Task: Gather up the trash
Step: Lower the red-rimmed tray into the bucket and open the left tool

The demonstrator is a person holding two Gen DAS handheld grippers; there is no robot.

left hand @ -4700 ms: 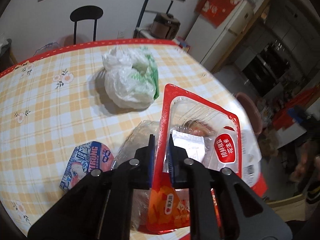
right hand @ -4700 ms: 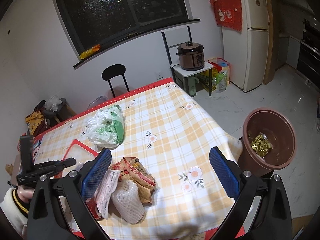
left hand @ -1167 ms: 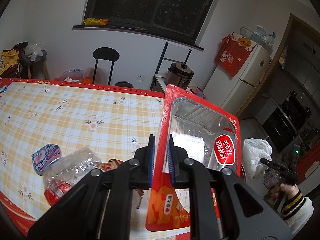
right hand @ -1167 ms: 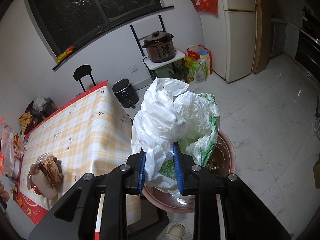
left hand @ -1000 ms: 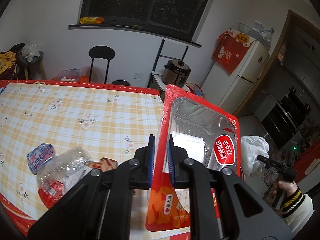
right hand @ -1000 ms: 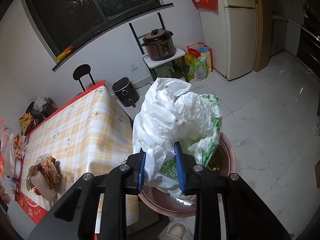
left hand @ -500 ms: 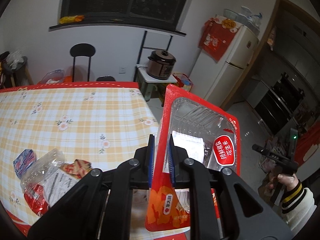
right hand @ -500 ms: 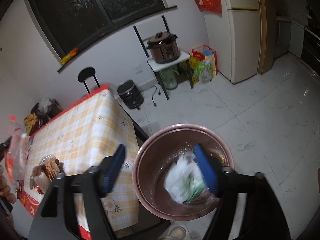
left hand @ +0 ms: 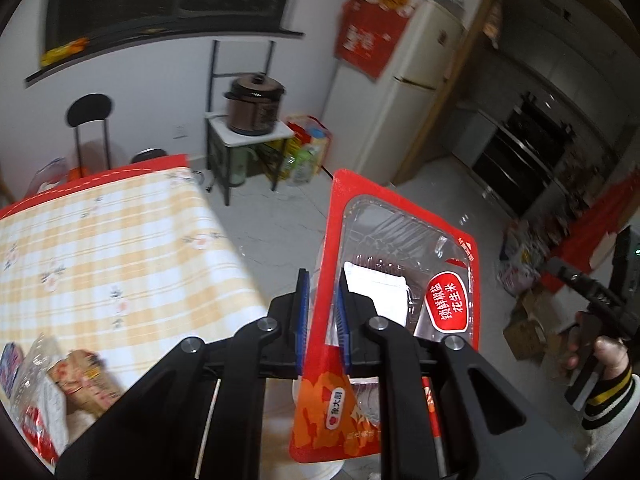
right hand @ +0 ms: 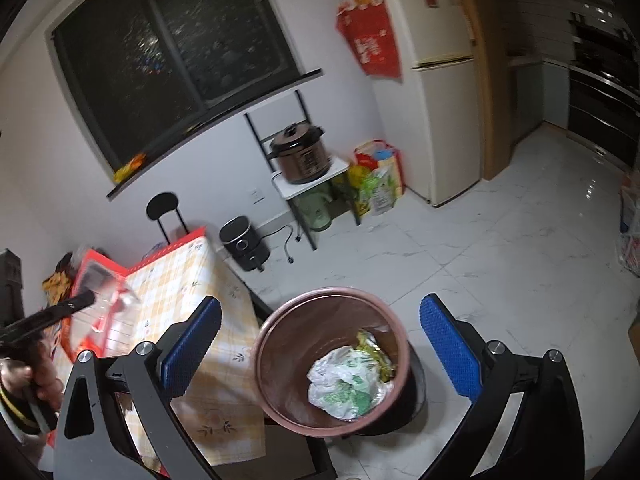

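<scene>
My left gripper (left hand: 322,312) is shut on a red snack package with a clear plastic tray (left hand: 394,280), held upright in the air beyond the table's right edge; the same package shows at the left of the right wrist view (right hand: 100,284). My right gripper (right hand: 318,340) is open and empty, right above a brown trash bin (right hand: 276,376). A white and green plastic bag (right hand: 344,384) lies inside the bin on a yellow-green wrapper (right hand: 374,350).
The yellow checked table (left hand: 100,248) holds several wrappers at its near left corner (left hand: 52,380). A stand with a rice cooker (right hand: 302,154), an air fryer (right hand: 244,244), a black chair (right hand: 166,212) and a fridge (right hand: 440,92) line the wall. The floor is white tile.
The right gripper opened and let the white and green bag drop into the bin. The left gripper swung right, off the table, with the red package in it.
</scene>
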